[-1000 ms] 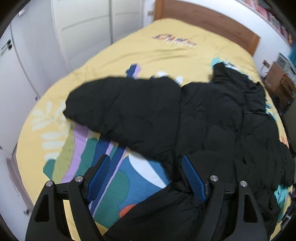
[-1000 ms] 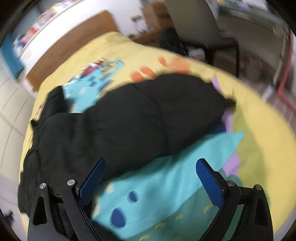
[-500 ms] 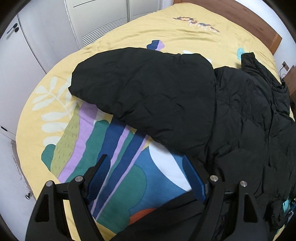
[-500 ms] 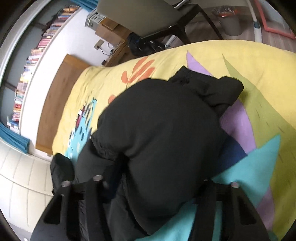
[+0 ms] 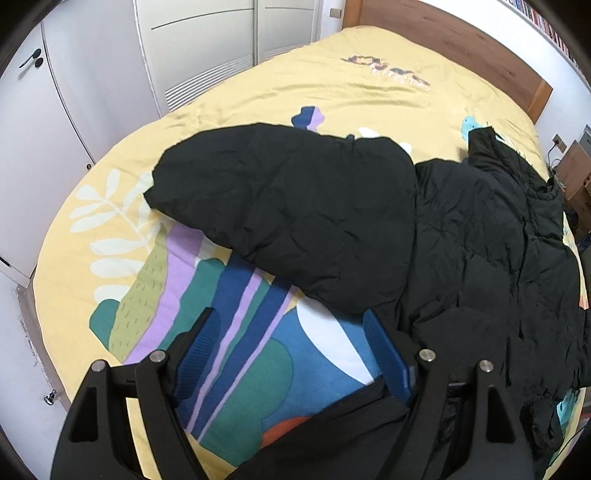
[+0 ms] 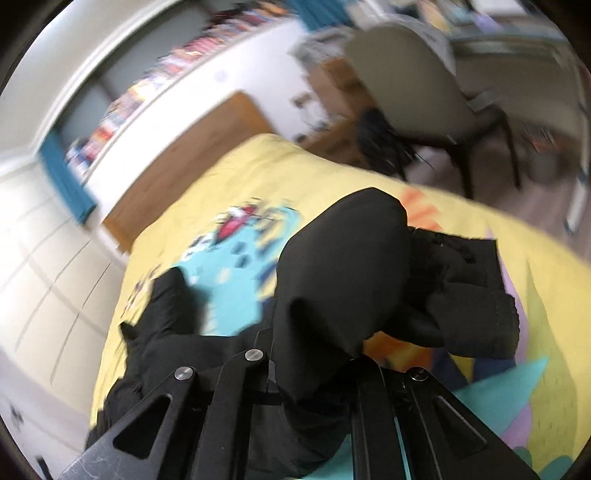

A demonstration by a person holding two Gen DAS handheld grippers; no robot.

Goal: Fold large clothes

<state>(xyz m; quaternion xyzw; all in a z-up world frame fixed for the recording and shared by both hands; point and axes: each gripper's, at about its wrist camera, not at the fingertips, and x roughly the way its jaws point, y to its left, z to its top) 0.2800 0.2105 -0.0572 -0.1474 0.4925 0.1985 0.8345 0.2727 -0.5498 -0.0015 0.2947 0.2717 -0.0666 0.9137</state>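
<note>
A large black puffer jacket [image 5: 461,236] lies spread on the bed's yellow patterned cover [image 5: 295,85], one sleeve [image 5: 288,210] stretched out to the left. My left gripper [image 5: 291,350] is open and empty, hovering above the cover just in front of that sleeve, by the jacket's hem. In the right wrist view my right gripper [image 6: 314,373] is shut on the jacket's other sleeve [image 6: 343,266] and holds it lifted off the bed; the cuff [image 6: 476,314] hangs to the right. Its fingertips are buried in the fabric.
White wardrobe doors [image 5: 92,92] stand left of the bed, a wooden headboard [image 5: 461,33] at the far end. A nightstand [image 5: 576,173] stands right of the bed. A chair [image 6: 424,88] and bookshelves [image 6: 166,74] show beyond the bed's right side.
My right gripper has closed on the right sleeve and raised it off the bed. My left gripper stays open and has shifted only slightly over the left sleeve.
</note>
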